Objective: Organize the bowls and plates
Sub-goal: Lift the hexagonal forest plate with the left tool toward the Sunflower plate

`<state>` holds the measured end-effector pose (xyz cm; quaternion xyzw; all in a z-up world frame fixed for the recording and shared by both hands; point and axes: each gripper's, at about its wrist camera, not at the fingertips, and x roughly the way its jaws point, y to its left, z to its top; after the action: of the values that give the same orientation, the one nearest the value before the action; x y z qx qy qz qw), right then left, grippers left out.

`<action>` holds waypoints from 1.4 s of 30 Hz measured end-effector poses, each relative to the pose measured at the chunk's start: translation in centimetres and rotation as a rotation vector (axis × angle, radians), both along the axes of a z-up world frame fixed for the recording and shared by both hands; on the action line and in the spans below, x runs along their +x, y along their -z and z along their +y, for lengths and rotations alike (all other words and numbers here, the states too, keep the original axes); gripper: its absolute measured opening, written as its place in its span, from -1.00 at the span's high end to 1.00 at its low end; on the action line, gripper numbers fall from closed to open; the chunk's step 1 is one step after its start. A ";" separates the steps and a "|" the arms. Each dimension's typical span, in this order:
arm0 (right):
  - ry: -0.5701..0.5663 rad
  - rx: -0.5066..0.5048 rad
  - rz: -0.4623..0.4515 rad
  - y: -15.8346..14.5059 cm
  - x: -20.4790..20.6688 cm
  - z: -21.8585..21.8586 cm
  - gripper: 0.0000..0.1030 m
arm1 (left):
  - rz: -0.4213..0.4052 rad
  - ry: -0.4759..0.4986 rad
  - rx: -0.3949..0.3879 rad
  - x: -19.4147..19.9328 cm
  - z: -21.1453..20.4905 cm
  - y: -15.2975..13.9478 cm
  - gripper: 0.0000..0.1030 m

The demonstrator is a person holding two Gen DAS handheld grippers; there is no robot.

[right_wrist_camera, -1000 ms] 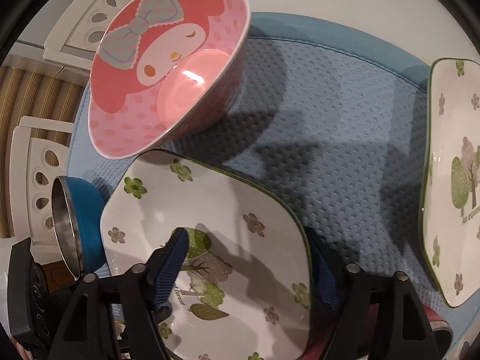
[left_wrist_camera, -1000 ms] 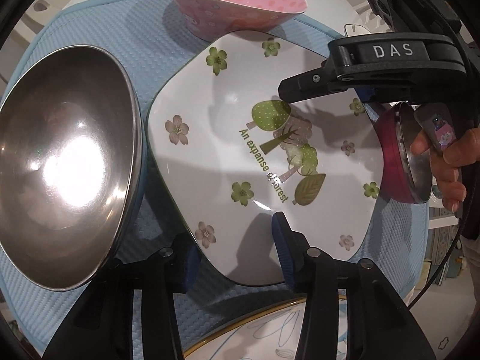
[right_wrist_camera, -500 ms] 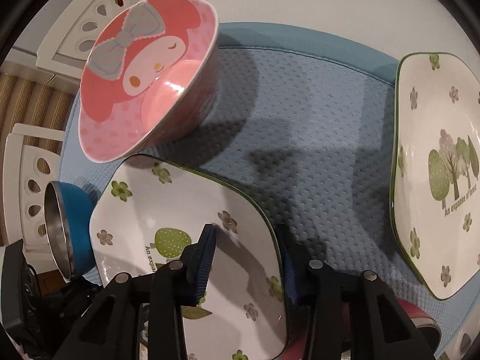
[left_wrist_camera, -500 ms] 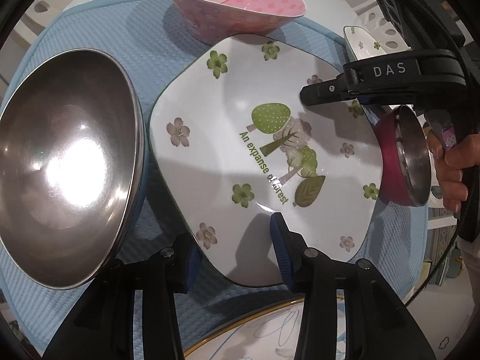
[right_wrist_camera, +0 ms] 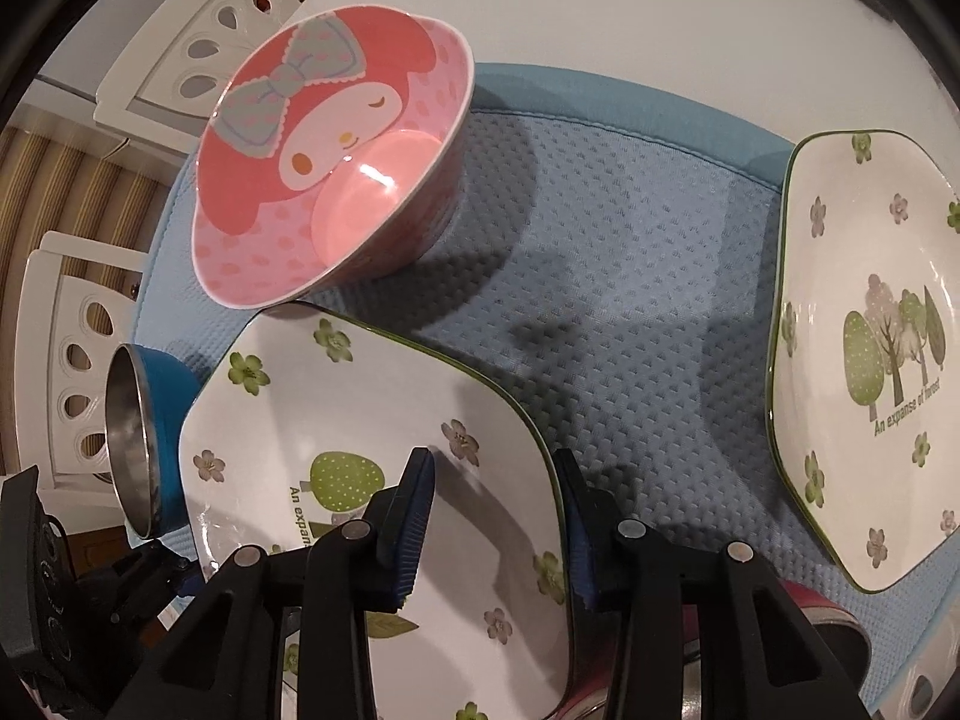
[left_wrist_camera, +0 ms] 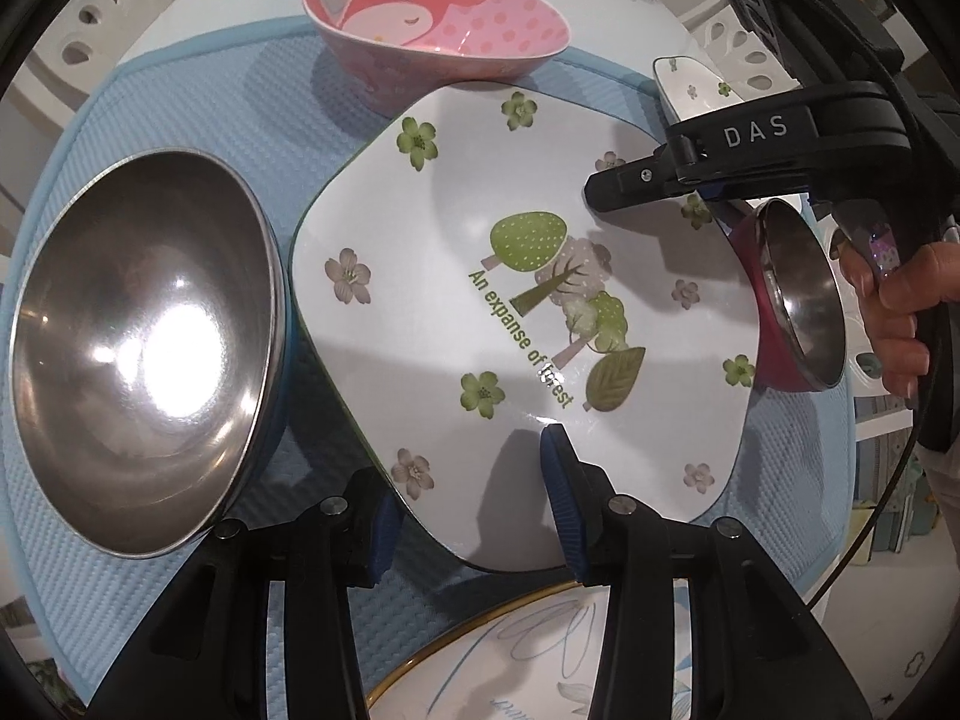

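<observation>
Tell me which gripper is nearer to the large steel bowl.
Left. The left gripper holds the flowered plate's rim right beside the large steel bowl. The right gripper, jaws just closed onto the plate's opposite rim, is across the plate from it.

Plate point(left_wrist_camera: 510, 312) between 2 bowls — steel bowl point(left_wrist_camera: 138, 360) left, smaller bowl point(left_wrist_camera: 798, 306) right.

Plates and bowls on the blue mat, counted.
Three plates show: two square white ones printed with trees and flowers, one near point(right_wrist_camera: 372, 480) and one off to the side point(right_wrist_camera: 864, 360), plus a round gold-rimmed plate point(left_wrist_camera: 540, 672) at the near edge. Three bowls: one pink cartoon bowl point(right_wrist_camera: 324, 180) and two steel ones, the first blue outside point(right_wrist_camera: 150, 450), the second dark red outside point(left_wrist_camera: 792, 300). One mat point(right_wrist_camera: 630, 300), two grippers.
</observation>
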<state>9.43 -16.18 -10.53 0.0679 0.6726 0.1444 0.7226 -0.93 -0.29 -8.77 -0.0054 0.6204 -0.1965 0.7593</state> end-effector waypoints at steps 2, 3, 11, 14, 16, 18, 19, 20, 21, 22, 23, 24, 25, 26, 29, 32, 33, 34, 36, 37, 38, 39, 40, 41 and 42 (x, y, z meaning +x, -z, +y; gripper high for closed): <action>-0.003 0.005 0.000 -0.5 -0.4 -1.1 0.23 | -0.012 0.010 0.004 -0.4 0.0 -0.3 0.23; -0.003 0.007 -0.001 -0.5 -0.4 -1.3 0.23 | -0.014 0.011 0.003 -0.6 0.0 -0.5 0.23; -0.004 0.033 -0.014 -1.7 -0.5 -2.0 0.23 | -0.028 0.009 -0.010 -1.4 0.5 -1.3 0.23; -0.004 0.035 -0.015 -2.1 -0.8 -2.4 0.23 | -0.035 0.016 -0.009 -1.6 0.7 -1.6 0.23; -0.003 0.037 -0.019 -2.4 -0.9 -2.5 0.23 | -0.040 0.018 -0.012 -1.7 0.9 -1.9 0.23; -0.002 0.037 -0.026 -2.8 -1.1 -2.7 0.23 | -0.046 0.020 -0.014 -1.8 1.2 -2.0 0.23; 0.000 0.038 -0.028 -3.0 -1.2 -2.7 0.23 | -0.051 0.022 -0.014 -1.9 1.3 -2.2 0.23; 0.001 0.040 -0.031 -3.1 -1.3 -2.8 0.23 | -0.053 0.024 -0.015 -2.1 1.3 -2.3 0.23; 0.002 0.042 -0.032 -3.3 -1.4 -2.8 0.23 | -0.055 0.022 -0.018 -2.0 1.5 -2.3 0.23; 0.003 0.046 -0.036 -3.6 -1.6 -2.9 0.23 | -0.057 0.021 -0.020 -2.1 1.7 -2.4 0.23; 0.004 0.050 -0.039 -3.8 -1.7 -3.0 0.23 | -0.061 0.020 -0.021 -2.2 1.9 -2.6 0.23; 0.004 0.052 -0.041 -4.0 -1.8 -3.1 0.23 | -0.069 0.018 -0.021 -2.3 0.9 -2.5 0.23; 0.005 0.050 -0.046 -4.2 -1.9 -3.0 0.23 | -0.076 0.017 -0.024 -2.5 0.9 -2.8 0.23; 0.005 0.050 -0.051 -4.4 -2.1 -3.0 0.23 | -0.080 0.017 -0.025 -2.7 1.1 -3.0 0.23; 0.007 0.051 -0.059 -5.1 -2.5 -3.0 0.23 | -0.091 0.013 -0.024 -3.0 0.8 -3.5 0.23; 0.002 0.053 -0.068 -5.8 -2.9 -2.8 0.23 | -0.106 0.008 -0.020 -3.1 0.9 -3.9 0.23; 0.001 0.054 -0.071 -6.0 -3.1 -2.8 0.23 | -0.110 0.006 -0.021 -3.2 1.0 -4.1 0.23; 0.000 0.054 -0.073 -6.2 -3.3 -2.7 0.23 | -0.114 0.003 -0.021 -3.3 1.1 -4.4 0.23; -0.001 0.055 -0.079 -6.6 -3.6 -2.5 0.23 | -0.123 -0.001 -0.021 -3.7 1.2 -4.8 0.23; 0.000 0.057 -0.083 -6.8 -3.9 -2.5 0.23 | -0.126 -0.003 -0.021 -3.8 1.2 -4.9 0.23; 0.002 0.059 -0.085 -7.0 -4.1 -2.5 0.23 | -0.131 -0.005 -0.020 -4.0 1.3 -5.1 0.23; 0.004 0.063 -0.088 -7.2 -4.4 -2.5 0.23 | -0.134 -0.006 -0.020 -4.2 1.4 -5.2 0.23; 0.005 0.066 -0.092 -7.4 -4.8 -2.4 0.23 | -0.136 -0.007 -0.021 -4.4 1.4 -5.3 0.23; 0.005 0.068 -0.095 -7.7 -5.1 -2.4 0.23 | -0.139 -0.009 -0.022 -4.7 1.5 -5.4 0.23; 0.002 0.069 -0.097 -7.9 -5.5 -2.4 0.23 | -0.141 -0.010 -0.022 -4.8 1.5 -5.5 0.23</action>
<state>3.95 -18.57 -2.63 0.0865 0.6312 0.1699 0.7518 -5.76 1.20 -3.25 -0.0030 0.5631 -0.1993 0.8020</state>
